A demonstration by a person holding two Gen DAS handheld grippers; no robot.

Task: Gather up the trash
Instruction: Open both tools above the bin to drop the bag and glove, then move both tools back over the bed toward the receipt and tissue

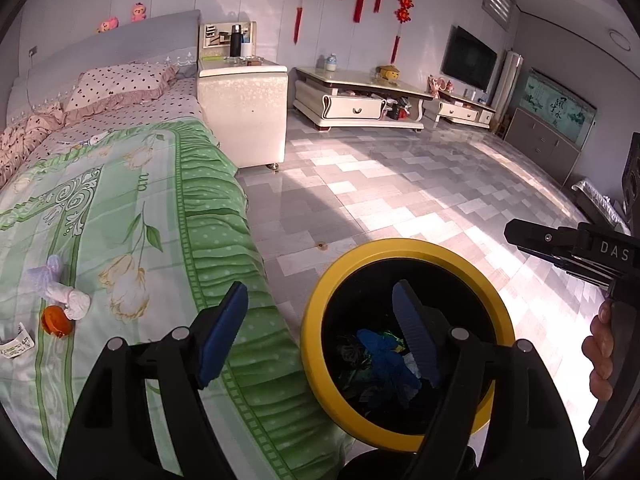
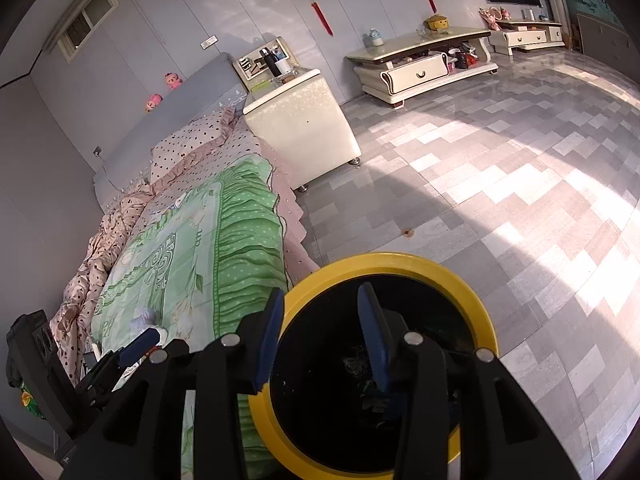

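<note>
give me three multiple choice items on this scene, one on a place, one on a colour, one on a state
1. Where is the orange cap?
A. on the bed
B. in the bin
C. on the floor

2. What colour is the rim of the bin?
A. red
B. yellow
C. white

3. How are the left gripper jaws?
A. shut on a tissue
B. shut, nothing held
C. open, nothing held

Key: 1 A, it lies on the green cover beside crumpled tissues. 2 B, a yellow ring circles the black inside. 3 C, the blue pads stand apart with nothing between them.
</note>
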